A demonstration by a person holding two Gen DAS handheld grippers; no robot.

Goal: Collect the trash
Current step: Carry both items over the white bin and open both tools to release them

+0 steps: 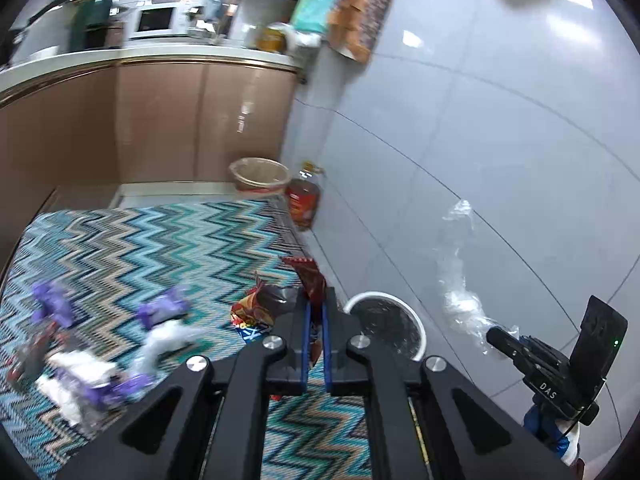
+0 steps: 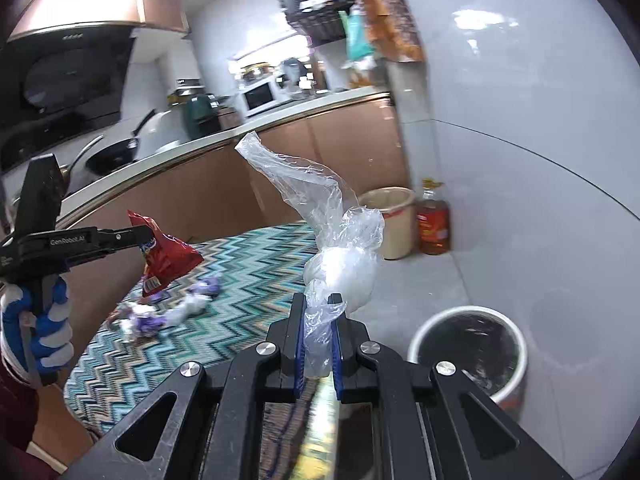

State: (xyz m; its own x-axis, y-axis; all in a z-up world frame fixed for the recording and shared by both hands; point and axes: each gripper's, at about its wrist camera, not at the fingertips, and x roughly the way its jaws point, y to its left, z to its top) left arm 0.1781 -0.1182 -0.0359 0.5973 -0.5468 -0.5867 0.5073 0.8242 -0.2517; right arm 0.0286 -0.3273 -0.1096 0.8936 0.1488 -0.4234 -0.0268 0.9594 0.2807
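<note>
My left gripper (image 1: 316, 300) is shut on a red snack wrapper (image 1: 310, 278), held in the air above the zigzag rug; from the right wrist view the wrapper (image 2: 168, 256) hangs from that gripper (image 2: 138, 236). My right gripper (image 2: 319, 308) is shut on a clear plastic bag (image 2: 340, 256) that stands up from its jaws; in the left wrist view the bag (image 1: 460, 276) shows at the right. A white trash bin with a black liner (image 2: 468, 344) stands on the floor to the lower right, also in the left wrist view (image 1: 386, 324).
Purple and white wrappers (image 1: 92, 360) and a crumpled snack bag (image 1: 256, 312) lie on the rug (image 1: 140, 248). A beige bucket (image 2: 390, 220) and an oil bottle (image 2: 434, 220) stand by the wall. Brown kitchen cabinets (image 1: 140, 120) run behind.
</note>
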